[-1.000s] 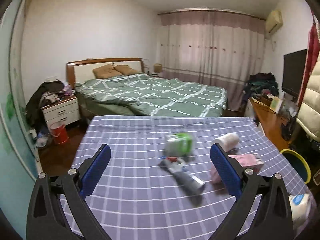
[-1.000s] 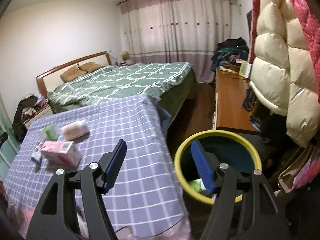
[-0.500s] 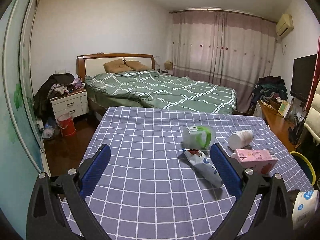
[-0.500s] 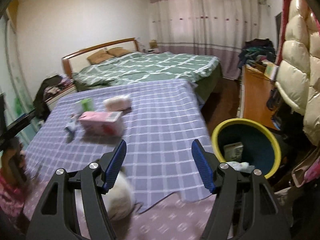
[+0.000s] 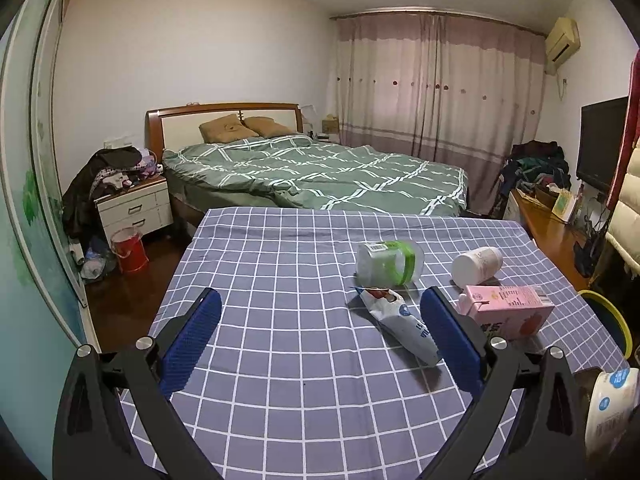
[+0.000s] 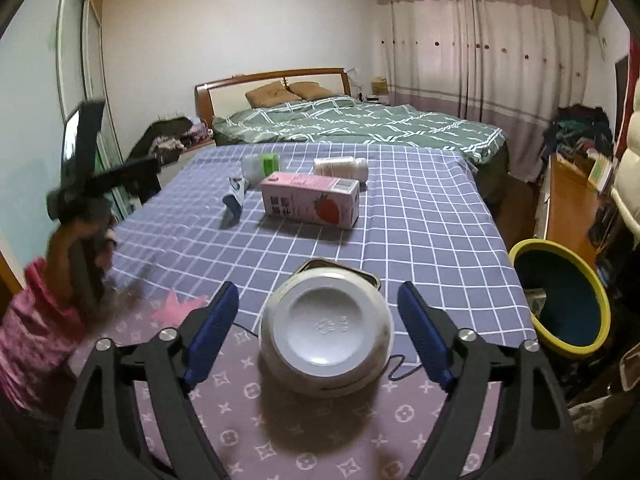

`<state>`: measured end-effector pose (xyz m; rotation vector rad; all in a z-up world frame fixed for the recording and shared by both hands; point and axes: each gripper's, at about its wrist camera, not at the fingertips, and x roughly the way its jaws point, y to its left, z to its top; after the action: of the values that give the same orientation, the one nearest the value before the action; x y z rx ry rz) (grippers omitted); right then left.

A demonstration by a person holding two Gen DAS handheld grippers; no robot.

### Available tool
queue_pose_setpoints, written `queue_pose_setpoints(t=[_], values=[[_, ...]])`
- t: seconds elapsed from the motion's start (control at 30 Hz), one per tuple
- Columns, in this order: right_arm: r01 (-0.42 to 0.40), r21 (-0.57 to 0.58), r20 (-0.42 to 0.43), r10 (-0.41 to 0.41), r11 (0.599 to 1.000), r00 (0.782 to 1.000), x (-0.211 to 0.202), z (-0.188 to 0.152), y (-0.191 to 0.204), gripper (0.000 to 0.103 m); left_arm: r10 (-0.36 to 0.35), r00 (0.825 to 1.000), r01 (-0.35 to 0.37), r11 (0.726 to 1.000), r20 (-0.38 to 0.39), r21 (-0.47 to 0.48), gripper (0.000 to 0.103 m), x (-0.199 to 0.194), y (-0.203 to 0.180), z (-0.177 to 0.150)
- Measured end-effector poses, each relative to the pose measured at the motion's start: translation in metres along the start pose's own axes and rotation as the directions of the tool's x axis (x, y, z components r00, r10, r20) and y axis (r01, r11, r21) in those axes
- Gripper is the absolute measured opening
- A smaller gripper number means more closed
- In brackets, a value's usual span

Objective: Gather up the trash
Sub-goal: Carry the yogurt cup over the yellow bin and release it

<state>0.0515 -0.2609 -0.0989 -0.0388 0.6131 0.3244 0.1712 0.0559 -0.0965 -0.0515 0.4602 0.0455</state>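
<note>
Left wrist: left gripper point(image 5: 318, 330) spread wide, holding nothing, over bare checked tablecloth point(image 5: 280, 360). Crinkled foil pouch point(image 5: 400, 326) lies partly behind the right finger; clear green-banded jar point(image 5: 388, 262), white bottle point(image 5: 476, 266) and pink carton point(image 5: 508, 310) beyond it. Bin rim point(image 5: 612, 320) cut off at right.

Right wrist: right gripper point(image 6: 318, 330) wide apart, straddling a white tub point(image 6: 325, 334) lying base-toward-camera, pads not touching. Yellow-rimmed bin point(image 6: 560, 300) off the table's right edge. Left side motion-blurred.

Walls: plain white.
Bed point(image 5: 320, 172): green checked cover, wooden headboard.
Curtains point(image 5: 436, 92): pink, drawn.
Nightstand point(image 5: 134, 208): white, left of bed.
</note>
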Motion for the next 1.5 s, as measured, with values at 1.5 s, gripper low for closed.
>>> queue_pose_setpoints(t=[1.5], values=[[0.498,0.386,-0.165,-0.473,0.777,0.865,0.034,0.034,-0.274,0.077,-0.005,1.000,0.004,0.998,0.005,0.061,0.098,-0.002,-0.012,-0.004]])
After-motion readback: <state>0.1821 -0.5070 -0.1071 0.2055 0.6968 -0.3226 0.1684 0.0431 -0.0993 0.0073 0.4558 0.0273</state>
